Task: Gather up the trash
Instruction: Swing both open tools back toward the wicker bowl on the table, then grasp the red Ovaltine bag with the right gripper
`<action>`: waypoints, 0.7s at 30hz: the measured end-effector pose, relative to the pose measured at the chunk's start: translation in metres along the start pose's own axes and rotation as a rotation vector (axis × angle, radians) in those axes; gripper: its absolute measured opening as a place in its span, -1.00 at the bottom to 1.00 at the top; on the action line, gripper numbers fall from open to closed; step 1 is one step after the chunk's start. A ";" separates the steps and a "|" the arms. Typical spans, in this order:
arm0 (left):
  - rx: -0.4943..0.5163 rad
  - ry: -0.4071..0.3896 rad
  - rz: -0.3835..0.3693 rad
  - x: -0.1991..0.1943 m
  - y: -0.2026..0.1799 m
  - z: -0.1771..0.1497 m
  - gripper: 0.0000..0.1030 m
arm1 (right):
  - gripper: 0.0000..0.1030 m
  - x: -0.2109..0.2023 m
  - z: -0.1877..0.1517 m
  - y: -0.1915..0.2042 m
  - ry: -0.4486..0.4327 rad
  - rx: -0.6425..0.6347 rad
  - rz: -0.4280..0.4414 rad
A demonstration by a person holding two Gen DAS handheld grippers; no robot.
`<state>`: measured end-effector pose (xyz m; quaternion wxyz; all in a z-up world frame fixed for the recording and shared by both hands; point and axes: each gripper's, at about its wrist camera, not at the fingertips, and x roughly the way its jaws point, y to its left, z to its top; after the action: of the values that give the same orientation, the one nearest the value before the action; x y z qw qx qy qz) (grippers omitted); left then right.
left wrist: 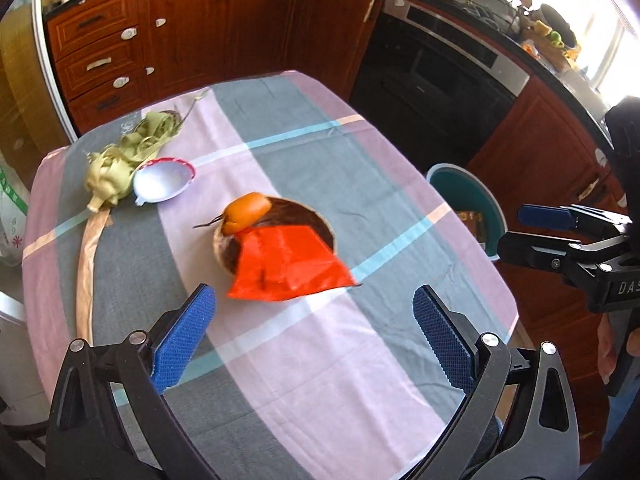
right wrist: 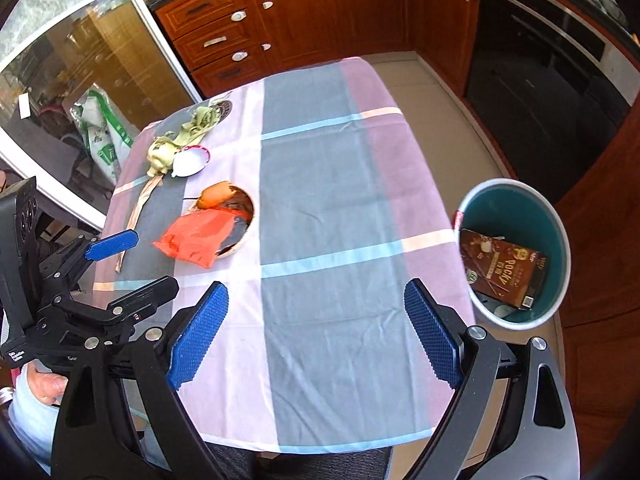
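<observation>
Above the table (right wrist: 320, 200), both claws, left (left wrist: 314, 340) and right (right wrist: 316, 332), spread wide and empty, ready for scraps. Beside its edge, bin (right wrist: 560, 240) placed low for easy dropping of wrapper (left wrist: 288, 268).

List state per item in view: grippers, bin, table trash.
left gripper: open, empty
right gripper: open, empty
trash bin: upright beside the table, holds a Pocky box
bowl: upright on the tablecloth
red wrapper: draped over the bowl's near rim
orange peel: on the bowl's far rim
foil lid: peeled off, lying inside up
green peelings: loose pile beside the foil lid
</observation>
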<state>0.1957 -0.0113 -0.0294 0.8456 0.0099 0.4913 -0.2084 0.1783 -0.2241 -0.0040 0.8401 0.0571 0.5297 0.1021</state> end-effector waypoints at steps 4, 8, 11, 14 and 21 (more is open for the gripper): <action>-0.044 0.015 -0.001 -0.003 0.036 -0.015 0.92 | 0.66 0.021 0.006 0.046 0.038 -0.079 0.028; -0.079 0.029 -0.006 -0.002 0.065 -0.029 0.92 | 0.66 0.042 0.009 0.088 0.074 -0.158 0.041; -0.107 0.037 -0.015 0.001 0.083 -0.037 0.92 | 0.66 0.058 0.011 0.112 0.099 -0.217 0.035; -0.127 0.049 -0.028 0.006 0.095 -0.042 0.92 | 0.66 0.069 0.011 0.131 0.106 -0.288 0.002; -0.155 0.073 -0.031 0.016 0.119 -0.049 0.92 | 0.66 0.096 0.017 0.144 0.127 -0.394 -0.089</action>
<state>0.2055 0.1025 -0.0903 0.8220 -0.0553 0.5366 -0.1824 0.2179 -0.0616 -0.0514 0.8034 -0.1385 0.5536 0.1698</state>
